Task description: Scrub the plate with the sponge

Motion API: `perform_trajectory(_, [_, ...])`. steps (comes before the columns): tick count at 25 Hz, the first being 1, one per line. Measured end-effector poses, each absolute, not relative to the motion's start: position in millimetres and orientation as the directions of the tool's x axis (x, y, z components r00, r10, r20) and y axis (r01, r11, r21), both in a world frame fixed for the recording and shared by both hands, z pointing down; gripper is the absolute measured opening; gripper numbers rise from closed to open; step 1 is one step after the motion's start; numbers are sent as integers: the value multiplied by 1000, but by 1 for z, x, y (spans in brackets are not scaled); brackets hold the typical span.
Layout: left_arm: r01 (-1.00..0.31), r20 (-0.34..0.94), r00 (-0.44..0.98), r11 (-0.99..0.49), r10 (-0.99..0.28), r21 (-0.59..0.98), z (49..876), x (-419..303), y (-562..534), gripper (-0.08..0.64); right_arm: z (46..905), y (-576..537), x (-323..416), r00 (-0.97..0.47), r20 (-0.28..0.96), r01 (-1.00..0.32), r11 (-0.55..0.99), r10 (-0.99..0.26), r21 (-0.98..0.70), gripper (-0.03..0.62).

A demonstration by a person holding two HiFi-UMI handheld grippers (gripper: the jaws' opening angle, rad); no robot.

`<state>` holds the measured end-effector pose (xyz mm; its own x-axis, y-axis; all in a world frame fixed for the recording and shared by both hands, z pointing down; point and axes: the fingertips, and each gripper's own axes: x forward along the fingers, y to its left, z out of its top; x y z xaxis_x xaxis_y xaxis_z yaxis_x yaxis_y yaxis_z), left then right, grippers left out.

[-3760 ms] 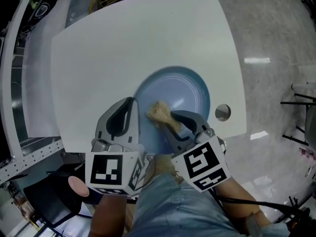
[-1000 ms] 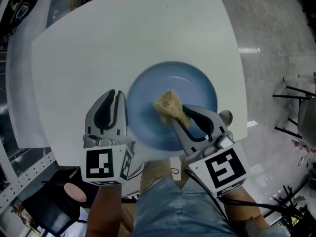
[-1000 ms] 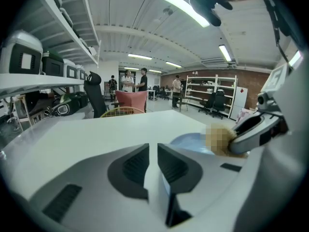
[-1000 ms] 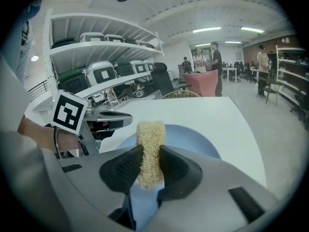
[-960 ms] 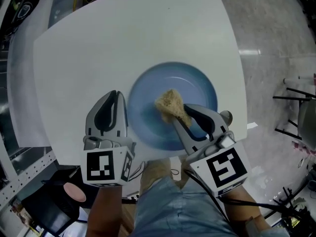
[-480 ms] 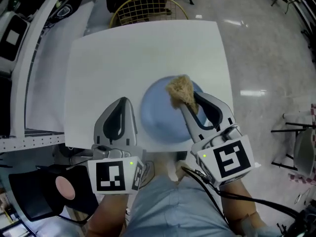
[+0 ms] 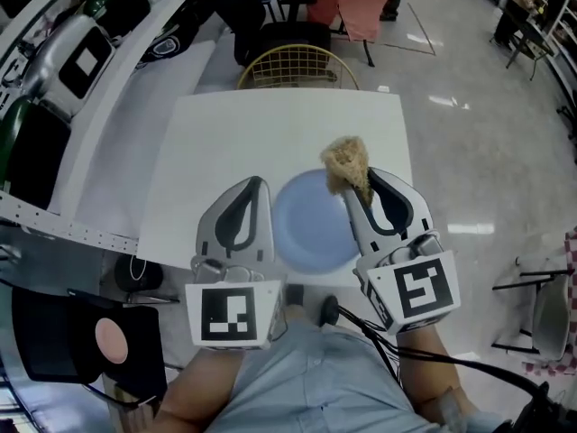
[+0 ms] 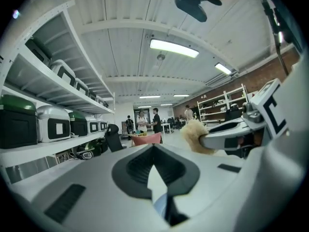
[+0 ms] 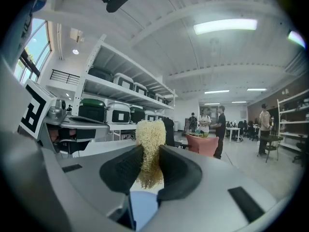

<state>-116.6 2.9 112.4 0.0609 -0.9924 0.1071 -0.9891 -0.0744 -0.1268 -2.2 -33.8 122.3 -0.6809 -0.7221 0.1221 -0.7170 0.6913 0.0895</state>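
Blue plate (image 7: 311, 219) is seen at the white table's (image 7: 270, 124) near edge, while the tan sponge (image 7: 347, 162) is clamped in the right gripper (image 7: 359, 179) above its far rim, seemingly between strokes, and the left gripper (image 7: 255, 189), closed on nothing, is held beside it, probably for steadying.

The right hand-held gripper (image 7: 361, 190) holds the sponge (image 7: 347, 162), seemingly raised, over the far rim of the blue plate (image 7: 311, 225).
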Motion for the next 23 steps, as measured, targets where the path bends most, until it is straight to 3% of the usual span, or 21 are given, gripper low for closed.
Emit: perform_trajectory(23, [-986,92,54,-67,-994,-154,100,-101,13,14,110,-25,2,-710,79,-695,714,-700,81,107])
